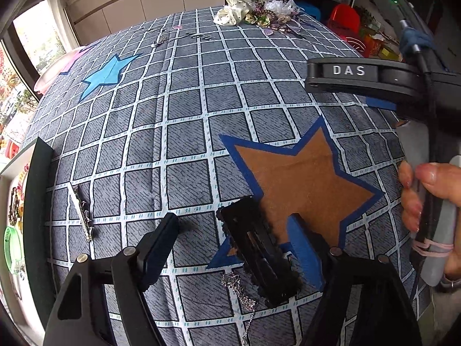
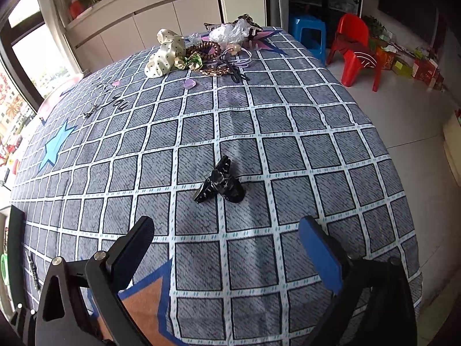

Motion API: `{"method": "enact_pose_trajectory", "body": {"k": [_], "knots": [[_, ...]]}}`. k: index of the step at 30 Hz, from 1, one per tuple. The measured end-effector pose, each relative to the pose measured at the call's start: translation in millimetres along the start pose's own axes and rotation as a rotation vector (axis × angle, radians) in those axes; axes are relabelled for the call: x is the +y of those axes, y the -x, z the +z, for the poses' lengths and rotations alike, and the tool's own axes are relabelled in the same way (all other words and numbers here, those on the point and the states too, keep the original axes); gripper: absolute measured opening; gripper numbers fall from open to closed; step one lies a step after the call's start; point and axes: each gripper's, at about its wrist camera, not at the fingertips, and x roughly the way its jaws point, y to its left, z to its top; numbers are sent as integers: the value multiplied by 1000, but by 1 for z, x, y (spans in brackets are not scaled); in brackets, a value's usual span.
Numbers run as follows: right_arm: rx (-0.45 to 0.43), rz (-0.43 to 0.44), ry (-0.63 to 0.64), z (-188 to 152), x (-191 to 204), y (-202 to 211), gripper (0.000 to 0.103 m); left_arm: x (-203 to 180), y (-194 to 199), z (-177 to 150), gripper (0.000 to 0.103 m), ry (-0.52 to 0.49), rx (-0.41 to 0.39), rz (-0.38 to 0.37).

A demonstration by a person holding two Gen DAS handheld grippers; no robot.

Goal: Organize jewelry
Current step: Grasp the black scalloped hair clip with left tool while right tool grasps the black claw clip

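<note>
The left tool [image 1: 233, 248] gapes wide around a black scalloped hair clip [image 1: 259, 253] lying on the brown blue-edged star patch [image 1: 305, 181], a silver chain [image 1: 245, 297] beside it. The right tool [image 2: 230, 245] stands wide open and empty, a glossy black claw clip [image 2: 222, 181] beyond that star on the checked desk [image 2: 288, 150].

Upper right of your left wrist view: white raised letters "DAS" on a black plate on the right gripper [image 1: 340, 79]. Upper left of your right wrist view: black script on the checked tablecloth [image 2: 259, 155], only "you" [image 2: 119, 104] reads; the rest is too small. Same lettering far off in the left view, unreadable.
</note>
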Motion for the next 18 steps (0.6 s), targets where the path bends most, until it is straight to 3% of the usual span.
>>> {"method": "enact_pose_trajectory", "body": {"k": [2,6,9,11,14,16,18], "knots": [[-11,-27,11,3,3,-5,99,-1,0,-1,82,2,-3,-2],[-33,-78,46,5,11,-11,97,-8,4,-1,67,-18,-19,-19],[-57,-91,60,5,14,-8,82,-11,5,-1,54,-31,-26,-26],[-65,-92,62,6,13,-5,62,-13,6,-2,43,-36,-31,-32],[-72,-92,62,6,13,-2,35,-15,8,-2,40,-43,-33,-44],[-77,-91,59,6,11,0,26,-14,8,-2,38,-41,-34,-61],[-77,-84,47,5,9,1,26,-13,9,-2,38,-35,-31,-83]]}}
